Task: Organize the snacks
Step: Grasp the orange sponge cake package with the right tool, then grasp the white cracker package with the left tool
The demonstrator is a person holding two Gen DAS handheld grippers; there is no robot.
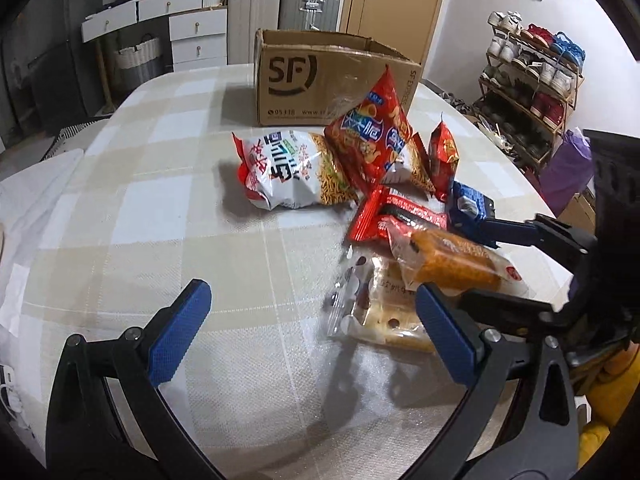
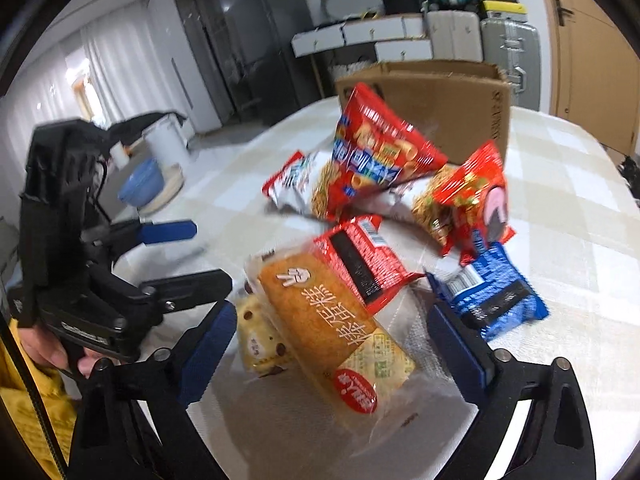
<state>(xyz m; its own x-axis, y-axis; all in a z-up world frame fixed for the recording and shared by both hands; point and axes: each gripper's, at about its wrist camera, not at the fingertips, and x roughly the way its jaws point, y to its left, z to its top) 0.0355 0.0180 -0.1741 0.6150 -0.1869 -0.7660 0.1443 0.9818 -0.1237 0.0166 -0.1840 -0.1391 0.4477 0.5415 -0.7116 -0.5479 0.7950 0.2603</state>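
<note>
While both grippers gape, tbl (image 1: 160,208) bare left.

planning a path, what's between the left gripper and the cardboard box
In the left wrist view, bare checked tablecloth leads from the left gripper to the white noodle bag, which lies before the cardboard box.

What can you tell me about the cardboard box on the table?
The cardboard box is brown corrugated card with a dark SF logo and printed numbers on its near side. Its top is open, the rim creased and worn. It stands upright at the far side of the checked tablecloth, behind the snack pile; the red chip bag stands up in front of it.
</note>
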